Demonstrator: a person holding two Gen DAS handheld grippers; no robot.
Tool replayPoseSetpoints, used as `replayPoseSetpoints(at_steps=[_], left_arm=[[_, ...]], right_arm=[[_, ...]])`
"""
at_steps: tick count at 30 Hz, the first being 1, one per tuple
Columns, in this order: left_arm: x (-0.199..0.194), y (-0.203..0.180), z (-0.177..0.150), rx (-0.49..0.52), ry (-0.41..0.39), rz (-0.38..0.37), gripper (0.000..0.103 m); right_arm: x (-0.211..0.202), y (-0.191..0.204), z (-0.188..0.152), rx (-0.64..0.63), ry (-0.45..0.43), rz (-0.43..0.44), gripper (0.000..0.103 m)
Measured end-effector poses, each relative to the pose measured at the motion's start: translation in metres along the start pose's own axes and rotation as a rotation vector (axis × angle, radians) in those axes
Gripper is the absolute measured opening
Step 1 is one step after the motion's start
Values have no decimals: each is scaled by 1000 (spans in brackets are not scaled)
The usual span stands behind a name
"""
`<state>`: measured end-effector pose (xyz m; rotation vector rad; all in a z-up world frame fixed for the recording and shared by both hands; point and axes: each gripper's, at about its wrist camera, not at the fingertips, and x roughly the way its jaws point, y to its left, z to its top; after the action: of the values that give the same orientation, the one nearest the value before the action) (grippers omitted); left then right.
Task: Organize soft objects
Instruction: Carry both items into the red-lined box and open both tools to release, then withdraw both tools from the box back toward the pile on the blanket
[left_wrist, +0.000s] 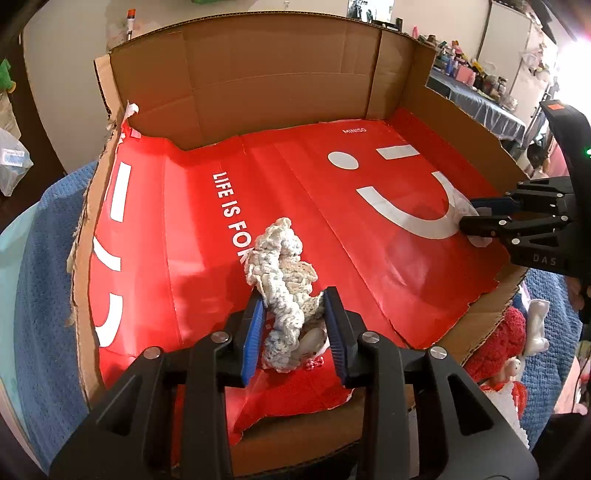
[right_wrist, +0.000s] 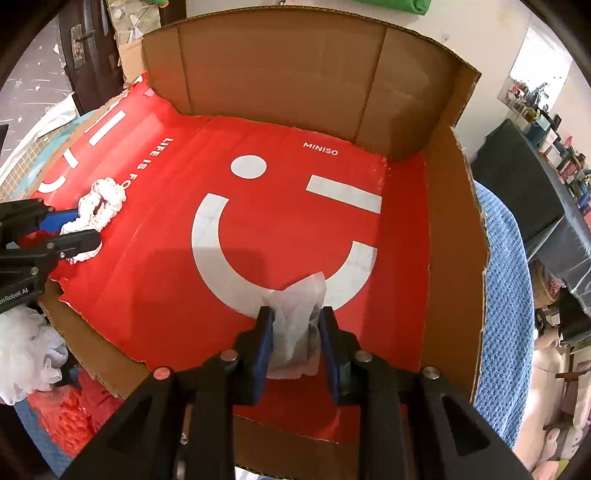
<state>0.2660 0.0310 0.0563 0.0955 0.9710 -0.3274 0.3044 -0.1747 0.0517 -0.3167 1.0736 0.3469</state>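
I see one big cardboard box (left_wrist: 258, 74), cut low at the sides, its floor lined with one red MINISO paper sheet (right_wrist: 166, 295) printed with white smiley faces and "LIFE IS FO…". The box rests on a blue knitted blanket (left_wrist: 48, 277).

Inside the box I count two soft things. One is a crocheted white-and-pale-blue piece (left_wrist: 284, 295) lying near the left side of the red sheet, over the lettering. The other is a thin, translucent white cloth pouch (right_wrist: 299, 325), crumpled, lying on the lower curve of the big smile on the right side. They are well apart.

Outside the box, just beside its near edge, I see a red knitted item (left_wrist: 498, 350) and a white frilly one (right_wrist: 29, 354); I cannot count that pile exactly.

Both of my grippers point steeply down into the box. My left gripper (left_wrist: 295, 328) straddles the crocheted piece: the jaws stand narrow, with the blue pads (left_wrist: 255, 332) flanking the yarn, the bulk of it resting on the sheet; I cannot tell whether the pads still press. My right gripper (right_wrist: 297, 339) has its jaws narrow around the pouch, both pads touching the fabric, which sits on the sheet.
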Motion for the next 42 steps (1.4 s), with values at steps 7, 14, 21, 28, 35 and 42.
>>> replayPoseSetpoints(at_steps=[7, 14, 21, 28, 35, 42], left_arm=[[-5, -3, 0, 14, -27, -6, 59], [-17, -4, 2, 16, -52, -3, 60], [-46, -6, 2, 14, -121, -5, 65], [-93, -20, -6, 29, -237, 12, 71], [-139, -43, -30, 35, -388, 59, 77], [-178, -60, -65, 8, -524, 101, 86]], right_arm=[[2, 4, 2, -7, 2, 13, 39], [-4, 5, 1, 1, -9, 27, 47], [-27, 5, 0, 12, -56, 19, 55], [-69, 9, -5, 15, -154, -10, 65], [-127, 30, -25, 3, -323, -83, 87], [-181, 60, -63, 22, -532, -181, 103]])
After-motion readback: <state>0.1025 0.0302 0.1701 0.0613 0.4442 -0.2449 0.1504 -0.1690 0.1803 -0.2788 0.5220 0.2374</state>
